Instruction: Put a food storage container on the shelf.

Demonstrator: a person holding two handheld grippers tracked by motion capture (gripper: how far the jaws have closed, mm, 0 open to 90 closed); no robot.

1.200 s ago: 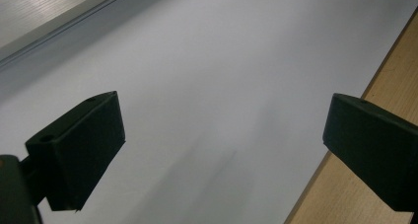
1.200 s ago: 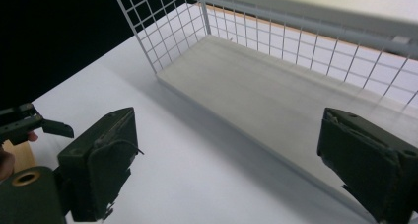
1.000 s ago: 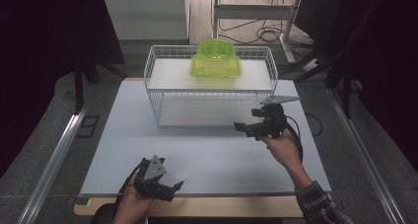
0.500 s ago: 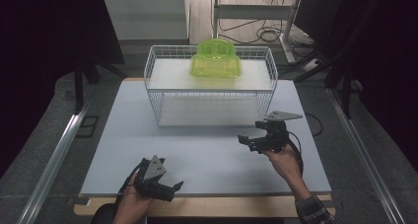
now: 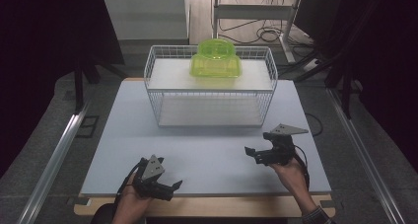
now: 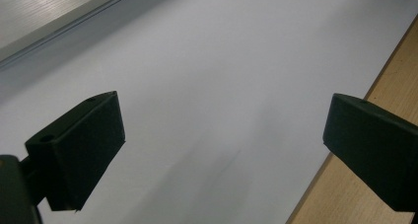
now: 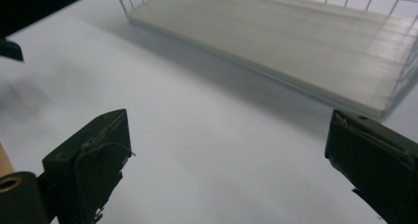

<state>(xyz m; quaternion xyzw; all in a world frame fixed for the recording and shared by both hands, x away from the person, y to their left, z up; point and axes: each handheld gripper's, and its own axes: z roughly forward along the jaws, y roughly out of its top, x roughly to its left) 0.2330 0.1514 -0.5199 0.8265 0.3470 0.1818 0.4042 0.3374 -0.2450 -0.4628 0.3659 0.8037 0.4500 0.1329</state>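
A white wire rack (image 5: 153, 93) stands at the back middle of the white table. On its upper shelf sits a translucent green plastic house (image 5: 215, 61). My right gripper (image 5: 252, 154) hovers over the near right of the table, in front of the rack, open and holding nothing. In the right gripper view its jaws (image 7: 229, 135) stand wide apart, with the rack's lower shelf (image 7: 276, 36) ahead. My left gripper (image 5: 173, 189) rests at the near left edge, open and empty. Its jaws (image 6: 222, 120) span bare table in the left gripper view.
The white table top (image 5: 207, 150) ends in a wooden strip (image 5: 222, 206) along the near edge, which is the tan band (image 6: 355, 194) in the left gripper view. Metal rails (image 5: 59, 150) run down the floor on either side. Cables lie behind the table.
My right gripper has drawn back from the rack's right front corner toward the near edge, staying open. The left gripper has not moved.
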